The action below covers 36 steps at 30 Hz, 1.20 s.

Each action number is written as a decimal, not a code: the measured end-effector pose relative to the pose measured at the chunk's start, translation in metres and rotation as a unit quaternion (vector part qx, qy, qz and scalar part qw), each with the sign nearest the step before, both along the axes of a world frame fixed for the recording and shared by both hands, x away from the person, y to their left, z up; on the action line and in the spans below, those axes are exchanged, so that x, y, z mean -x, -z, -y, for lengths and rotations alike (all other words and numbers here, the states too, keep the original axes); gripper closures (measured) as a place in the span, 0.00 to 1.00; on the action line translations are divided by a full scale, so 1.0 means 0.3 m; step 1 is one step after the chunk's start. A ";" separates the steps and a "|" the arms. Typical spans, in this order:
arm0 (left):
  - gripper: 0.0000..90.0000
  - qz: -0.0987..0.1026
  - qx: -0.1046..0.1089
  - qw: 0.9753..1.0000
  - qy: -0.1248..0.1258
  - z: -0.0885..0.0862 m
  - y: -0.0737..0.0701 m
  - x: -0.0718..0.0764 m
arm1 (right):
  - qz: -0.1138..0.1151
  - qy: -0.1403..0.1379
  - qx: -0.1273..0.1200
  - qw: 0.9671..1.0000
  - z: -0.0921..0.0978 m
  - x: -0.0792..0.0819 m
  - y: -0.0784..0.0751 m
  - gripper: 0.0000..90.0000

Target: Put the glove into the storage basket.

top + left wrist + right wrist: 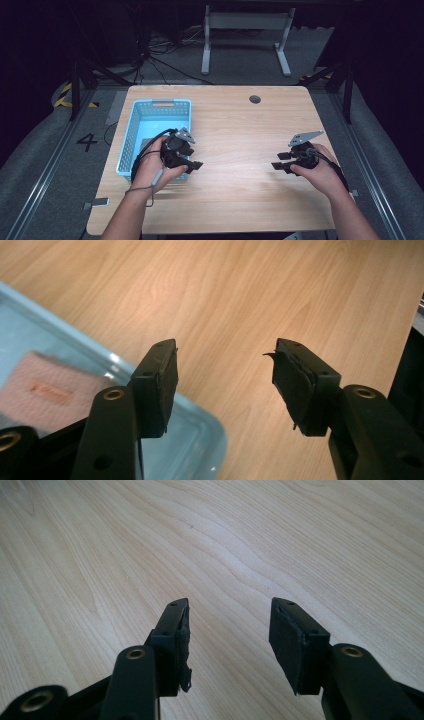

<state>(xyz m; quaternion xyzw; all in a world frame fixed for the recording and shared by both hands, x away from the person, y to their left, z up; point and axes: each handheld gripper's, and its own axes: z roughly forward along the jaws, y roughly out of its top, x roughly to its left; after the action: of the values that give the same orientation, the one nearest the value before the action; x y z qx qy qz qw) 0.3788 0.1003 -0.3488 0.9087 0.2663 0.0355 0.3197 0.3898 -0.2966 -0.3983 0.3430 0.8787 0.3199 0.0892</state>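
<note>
A light wooden table (235, 150) stands on grey carpet in a dark room; a round grommet hole (255, 99) sits near its far edge, and the white legs of a second table (245, 40) rise behind it. Black cables (160, 57) lie on the floor beyond, and a painted number 4 (86, 142) marks the floor at the left. A blue plastic basket (150, 112) rests on the left part of the table.

The left hand (152, 170) holds the left gripper (192, 166) over the near right corner of the basket, its jaws pointing right across the table. The right hand (320, 172) holds the right gripper (280, 162) well apart from it on the right part of the table, jaws pointing left toward the centre. Both forearms enter from the bottom edge.

In the left gripper view the left gripper (225, 375) has its jaws spread wide with nothing between them, above bare wood; the basket (200, 425) rim passes under the left-hand jaw, and a pale pink cloth (45, 390) lies inside it. From above, the basket's contents appear merely as a dim grey patch. In the right gripper view the right gripper (230, 630) likewise stands wide apart and empty above plain wood grain.
</note>
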 end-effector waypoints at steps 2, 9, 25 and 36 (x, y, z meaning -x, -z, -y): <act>0.49 -0.007 -0.007 1.000 0.009 0.034 0.022 0.015 | 0.000 0.000 0.000 1.000 0.002 0.000 0.001 0.58; 0.48 -0.018 -0.013 1.000 0.013 0.086 0.084 0.026 | -0.009 -0.002 0.001 1.000 0.000 0.000 0.009 0.57; 0.43 -0.025 0.014 0.999 0.015 0.189 0.206 0.048 | -0.026 -0.001 0.007 1.000 0.008 -0.005 0.045 0.57; 0.39 -0.029 -0.002 1.000 -0.003 0.241 0.298 0.052 | -0.038 0.002 0.011 0.999 0.016 -0.016 0.075 0.57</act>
<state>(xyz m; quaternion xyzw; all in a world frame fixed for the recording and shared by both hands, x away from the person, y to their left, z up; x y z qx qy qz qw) 0.3632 0.0279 -0.4383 0.9090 0.2780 0.0109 0.3102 0.3947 -0.3013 -0.4207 0.3559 0.8841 0.2966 0.0607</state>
